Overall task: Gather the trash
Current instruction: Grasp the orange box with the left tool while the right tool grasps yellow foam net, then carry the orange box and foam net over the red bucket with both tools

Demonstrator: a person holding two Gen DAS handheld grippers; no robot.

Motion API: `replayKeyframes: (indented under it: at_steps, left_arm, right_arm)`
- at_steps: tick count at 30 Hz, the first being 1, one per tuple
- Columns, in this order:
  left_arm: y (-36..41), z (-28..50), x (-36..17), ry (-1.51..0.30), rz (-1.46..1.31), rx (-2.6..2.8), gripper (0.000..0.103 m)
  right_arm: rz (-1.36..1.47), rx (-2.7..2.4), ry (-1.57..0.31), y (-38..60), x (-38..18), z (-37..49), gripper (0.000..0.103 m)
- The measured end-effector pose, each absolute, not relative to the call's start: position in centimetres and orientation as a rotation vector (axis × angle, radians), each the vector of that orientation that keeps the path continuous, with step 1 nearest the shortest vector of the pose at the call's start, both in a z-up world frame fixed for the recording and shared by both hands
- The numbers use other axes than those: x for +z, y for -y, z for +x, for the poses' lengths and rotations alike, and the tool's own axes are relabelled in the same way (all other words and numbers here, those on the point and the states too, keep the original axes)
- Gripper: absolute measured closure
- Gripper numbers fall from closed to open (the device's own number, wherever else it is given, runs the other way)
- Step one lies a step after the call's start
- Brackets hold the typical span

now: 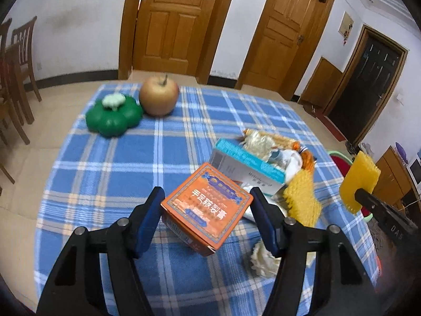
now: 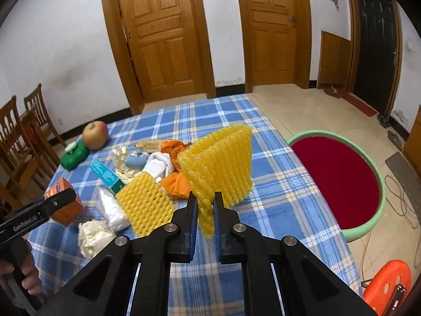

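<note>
Both grippers grip trash above the blue plaid tablecloth (image 1: pixel 110 163).

Left gripper (image 1: pixel 206 208) clamps the orange box (image 1: pixel 208 208) between its blue pads, lifted clear of the cloth; right gripper (image 2: pixel 204 205) pinches a yellow foam net (image 2: pixel 221 163) (folded, hanging upward from nearly closed jaws). Remaining wrappers, a second foam net (image 2: pixel 144 205) and a teal box (image 1: pixel 247 166) lie between them.
</note>
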State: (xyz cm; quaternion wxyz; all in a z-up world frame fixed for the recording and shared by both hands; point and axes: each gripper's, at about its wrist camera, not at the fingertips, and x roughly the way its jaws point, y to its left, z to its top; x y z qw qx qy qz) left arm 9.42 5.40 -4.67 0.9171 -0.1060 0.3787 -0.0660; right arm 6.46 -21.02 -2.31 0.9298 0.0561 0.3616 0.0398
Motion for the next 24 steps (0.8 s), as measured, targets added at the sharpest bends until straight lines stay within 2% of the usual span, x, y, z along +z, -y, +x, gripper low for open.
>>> replayKeyframes:
  at_steps: [15,24]
  left_arm:
    - [-0.8,5.2,0.3,-0.688,-0.158,-0.233,0.037]
    - [3.8,5.4,2.7,-0.658,-0.115,-0.316,0.037]
  right_arm:
    - [0.178,0.07,-0.653,23.2,0.9,1.3,0.092]
    - [0.215,0.031,-0.637,26.6,2.4,0.0,0.092]
